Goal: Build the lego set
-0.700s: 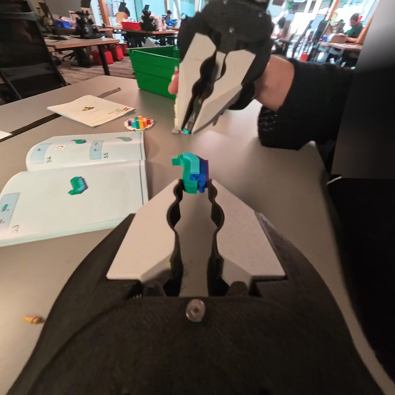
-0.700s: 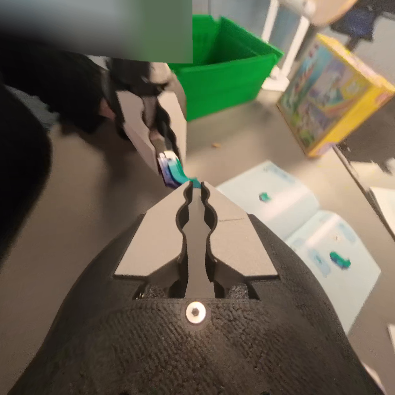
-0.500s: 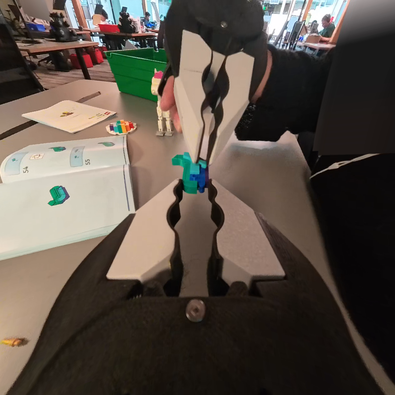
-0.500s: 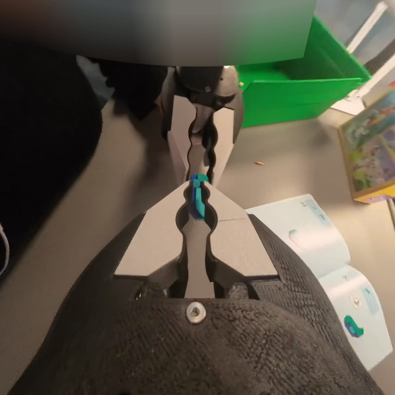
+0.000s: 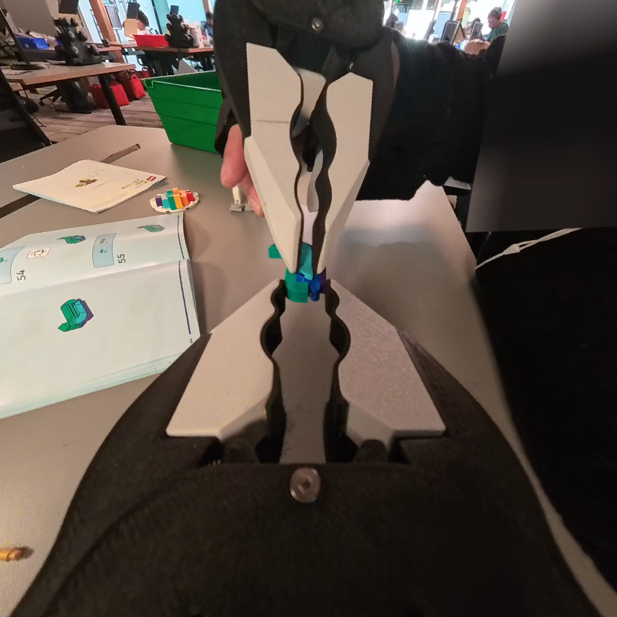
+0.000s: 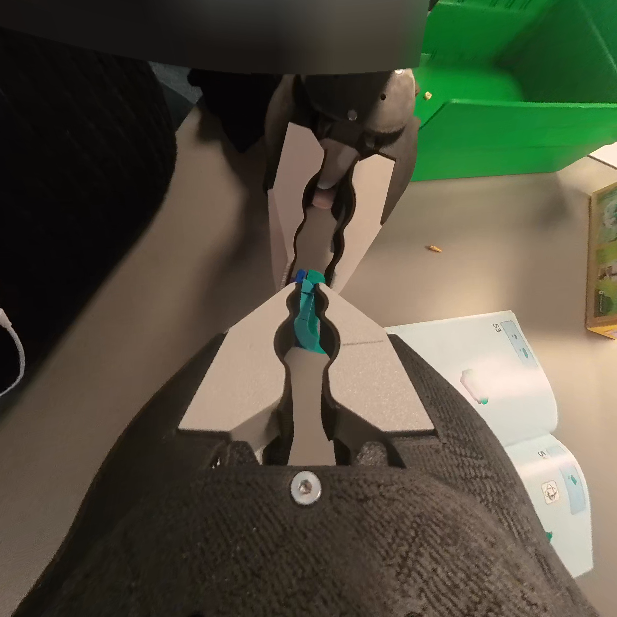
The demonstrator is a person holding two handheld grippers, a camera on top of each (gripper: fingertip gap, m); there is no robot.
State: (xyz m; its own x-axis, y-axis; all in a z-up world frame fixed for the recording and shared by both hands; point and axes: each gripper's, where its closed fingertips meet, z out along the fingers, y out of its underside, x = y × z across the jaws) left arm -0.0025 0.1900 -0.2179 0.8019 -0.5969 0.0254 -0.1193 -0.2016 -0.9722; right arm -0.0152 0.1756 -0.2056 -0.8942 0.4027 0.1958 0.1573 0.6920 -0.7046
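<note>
A green bin (image 5: 187, 113) stands on the grey counter (image 5: 400, 233), open at the top with ribbed walls. A dark strip (image 5: 117, 155) lies along the counter beside the bin. Beyond the bin stands a wooden desk (image 5: 66, 71), red crates (image 5: 113, 93) stacked on the floor beneath it. Well apart from the bin, a white cable (image 6: 16, 360) loops over dark fabric at the counter's edge.

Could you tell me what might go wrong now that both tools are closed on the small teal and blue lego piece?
Both the left tool and the right tool pinch the small lego assembly at their very tips. An uneven squeeze could pop it out or split its bricks. It sits above the grey table, so dropped bricks may scatter toward the open instruction booklet.
</note>
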